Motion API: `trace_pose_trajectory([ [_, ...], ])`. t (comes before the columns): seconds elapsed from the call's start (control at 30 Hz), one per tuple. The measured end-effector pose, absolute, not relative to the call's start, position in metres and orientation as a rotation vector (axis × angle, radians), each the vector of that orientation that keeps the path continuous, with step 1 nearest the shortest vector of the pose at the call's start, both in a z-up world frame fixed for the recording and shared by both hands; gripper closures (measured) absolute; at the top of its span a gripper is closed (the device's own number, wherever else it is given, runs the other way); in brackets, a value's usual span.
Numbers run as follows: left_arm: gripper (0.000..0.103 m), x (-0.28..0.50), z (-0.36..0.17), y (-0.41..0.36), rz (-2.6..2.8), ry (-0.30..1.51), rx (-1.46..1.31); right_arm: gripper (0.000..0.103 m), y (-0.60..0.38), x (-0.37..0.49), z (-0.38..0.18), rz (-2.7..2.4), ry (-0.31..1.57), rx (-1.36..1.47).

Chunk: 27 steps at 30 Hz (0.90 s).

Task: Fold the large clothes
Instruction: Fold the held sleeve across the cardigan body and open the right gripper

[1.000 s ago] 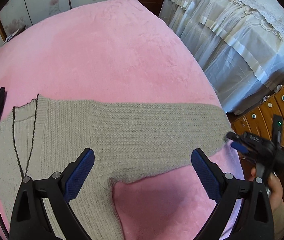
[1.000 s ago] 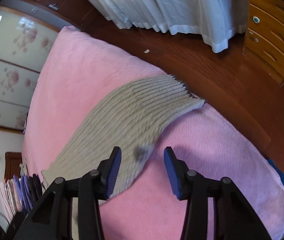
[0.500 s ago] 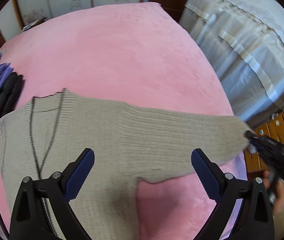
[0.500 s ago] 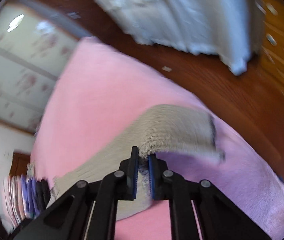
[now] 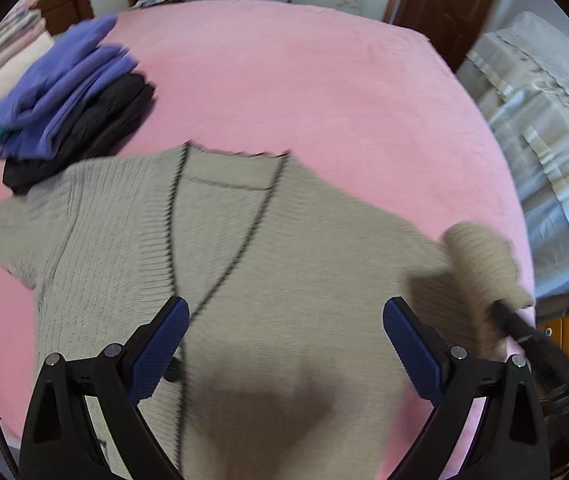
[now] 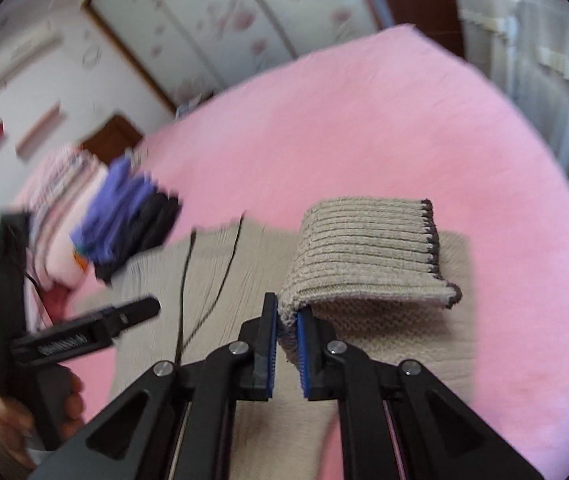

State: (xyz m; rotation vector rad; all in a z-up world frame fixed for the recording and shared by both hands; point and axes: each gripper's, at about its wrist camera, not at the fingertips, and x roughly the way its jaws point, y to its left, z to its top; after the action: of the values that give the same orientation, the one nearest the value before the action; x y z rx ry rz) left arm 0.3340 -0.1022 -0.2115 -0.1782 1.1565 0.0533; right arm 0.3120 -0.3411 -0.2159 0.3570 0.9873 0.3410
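While left tongs (image 5: 284, 344) gape empty, right tongs (image 6: 286, 344) clench the sleeve (image 6: 364, 248).

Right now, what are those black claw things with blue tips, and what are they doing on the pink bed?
Those are two hand-held grabbing tools. A person holds one in each hand, and each has a small camera that looks out along its two fingers. So there is one picture per tool.

In the left tool's picture, the left claw stands wide open with nothing in it, above a beige knitted cardigan spread on the pink blanket.

In the right tool's picture, the right claw pinches the cardigan's sleeve, with the knit squeezed between its blue pads. The sleeve is lifted and curled over the cardigan's body. That fits folding the sleeve inward, I think.

Further back on the blanket lies a pile of folded clothes, purple on top and black underneath.
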Motion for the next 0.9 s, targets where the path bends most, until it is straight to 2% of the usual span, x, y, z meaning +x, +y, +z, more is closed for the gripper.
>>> trace_pose_trajectory([
  [0.03,0.006,0.336,-0.223,-0.090,0.060,1.176,-0.183,0.091,-0.319,0.320,-0.235,0.338,1.038,0.314],
  [0.13,0.006,0.340,-0.248,-0.069,0.053,1.230,-0.204,0.070,-0.269,0.326,-0.287,0.290,1.218,0.205],
  [0.23,0.006,0.340,-0.268,-0.056,0.008,1.270,-0.242,0.068,-0.254,0.317,-0.308,0.269,1.265,0.246],
  [0.53,0.007,0.346,-0.316,-0.074,-0.231,1.372,-0.329,0.068,-0.292,0.266,-0.280,0.150,1.212,0.408],
  [0.57,0.009,0.347,-0.322,-0.075,-0.237,1.382,-0.342,0.068,-0.297,0.264,-0.277,0.127,1.204,0.409],
  [0.6,0.017,0.347,-0.330,-0.076,-0.251,1.398,-0.363,0.068,-0.304,0.261,-0.275,0.106,1.200,0.411],
  [0.7,0.048,0.349,-0.354,-0.085,-0.313,1.476,-0.468,0.068,-0.322,0.256,-0.272,0.059,1.188,0.438],
  [0.9,0.050,0.349,-0.374,-0.098,-0.304,1.477,-0.502,0.068,-0.342,0.246,-0.272,0.020,1.165,0.478],
])
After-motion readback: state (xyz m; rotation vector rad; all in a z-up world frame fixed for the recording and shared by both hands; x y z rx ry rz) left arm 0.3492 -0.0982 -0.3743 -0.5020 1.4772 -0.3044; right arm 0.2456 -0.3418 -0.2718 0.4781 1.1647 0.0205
